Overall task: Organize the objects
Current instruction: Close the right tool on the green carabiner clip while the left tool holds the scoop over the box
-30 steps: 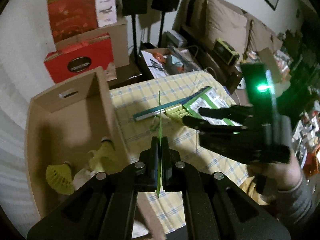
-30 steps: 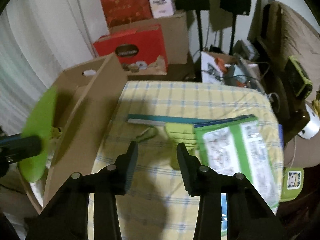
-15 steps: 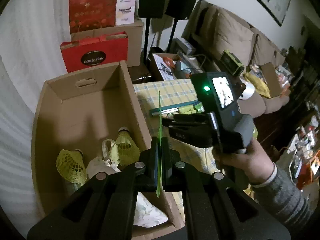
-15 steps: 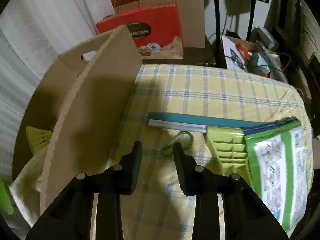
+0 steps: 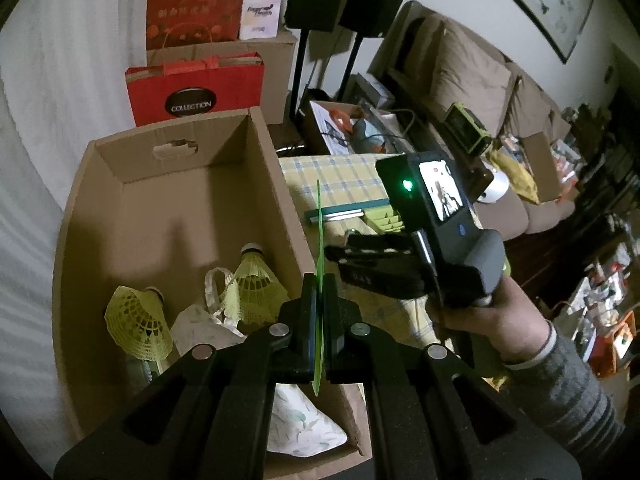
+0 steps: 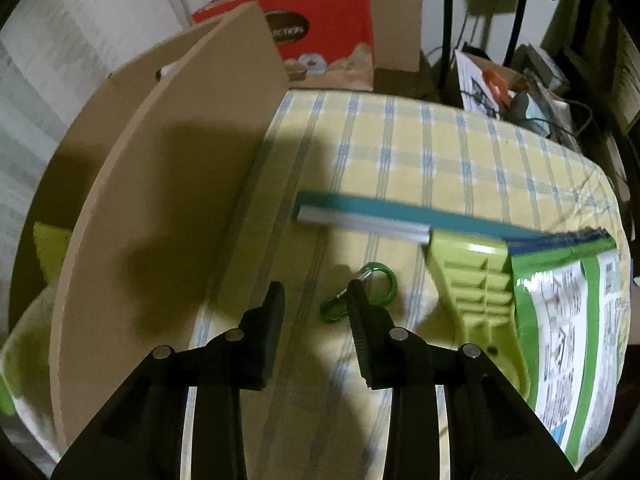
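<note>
My left gripper (image 5: 319, 280) is shut on a thin green disc (image 5: 319, 240), held edge-on above the right wall of the cardboard box (image 5: 280, 184). The box holds two yellow shuttlecocks (image 5: 256, 288) and white cloth (image 5: 200, 324). My right gripper (image 6: 316, 296) is open and empty, low over the checked tablecloth (image 6: 440, 144), with a green carabiner (image 6: 360, 292) by its right finger. It also shows in the left wrist view (image 5: 360, 256). A teal bar (image 6: 380, 216), a lime plastic piece (image 6: 472, 280) and a green-white packet (image 6: 572, 340) lie on the cloth.
The box's tall side wall (image 6: 160, 200) stands just left of my right gripper. Red gift bags (image 5: 196, 88), cardboard boxes and speaker stands (image 5: 304, 52) stand behind. A sofa (image 5: 480, 80) and clutter lie to the right.
My left gripper has pulled back and left with the disc, over the box's edge. My right gripper has come down closer to the carabiner on the cloth.
</note>
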